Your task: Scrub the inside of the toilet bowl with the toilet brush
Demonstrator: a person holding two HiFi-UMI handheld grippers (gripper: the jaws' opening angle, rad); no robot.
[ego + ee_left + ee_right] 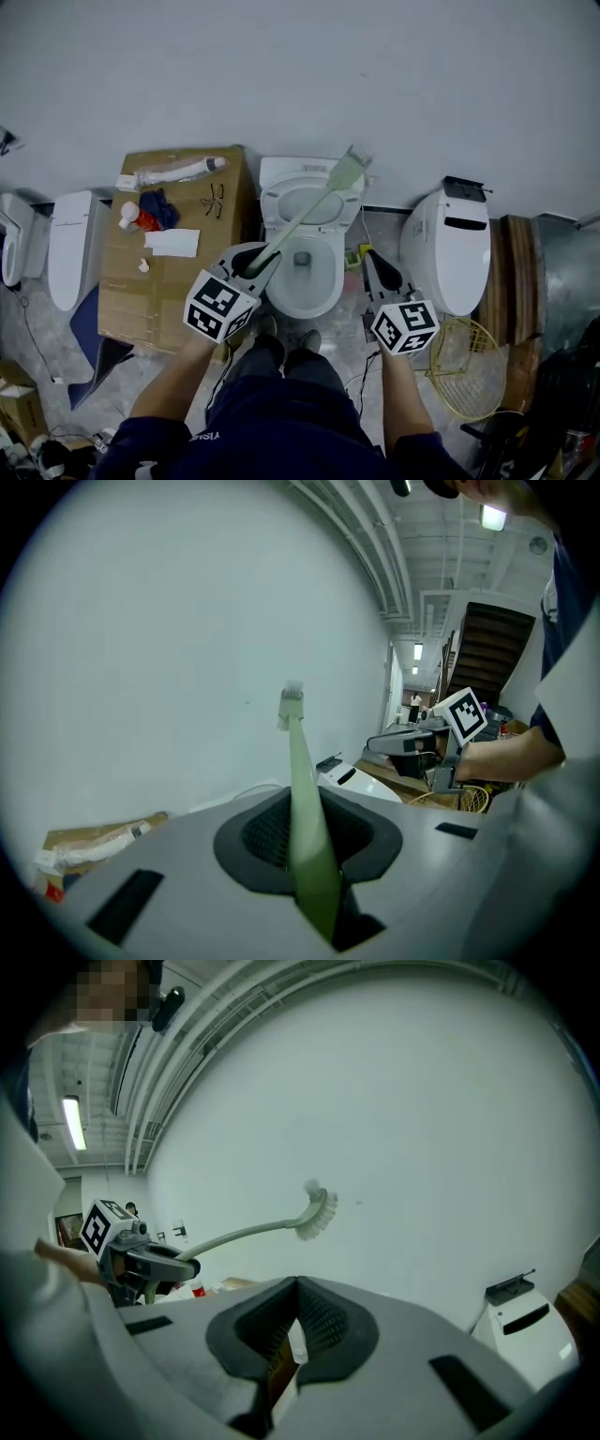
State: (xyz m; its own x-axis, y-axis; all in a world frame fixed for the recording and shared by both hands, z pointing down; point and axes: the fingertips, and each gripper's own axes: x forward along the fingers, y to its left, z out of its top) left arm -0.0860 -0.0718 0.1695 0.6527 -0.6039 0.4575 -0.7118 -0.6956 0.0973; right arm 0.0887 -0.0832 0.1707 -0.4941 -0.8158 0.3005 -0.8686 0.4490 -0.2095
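Note:
The white toilet (302, 281) stands open straight ahead of me, against the wall. My left gripper (261, 262) is shut on the pale green handle of the toilet brush (309, 211). The brush slants up and to the right, and its bristle head (355, 158) hangs in the air over the tank, outside the bowl. In the left gripper view the handle (306, 799) runs up from the shut jaws of the left gripper (307, 834) to the head (292, 698). My right gripper (378, 267) is to the right of the bowl, shut and empty; the right gripper view shows this right gripper (295, 1324) and the brush head (320, 1213).
A cardboard box (178, 281) to the left of the toilet carries a spray bottle, a blue cloth, glasses and paper. A second toilet (452, 246) stands on the right and another (69, 246) on the far left. A wire basket (466, 367) lies at lower right. My feet (286, 343) are in front of the bowl.

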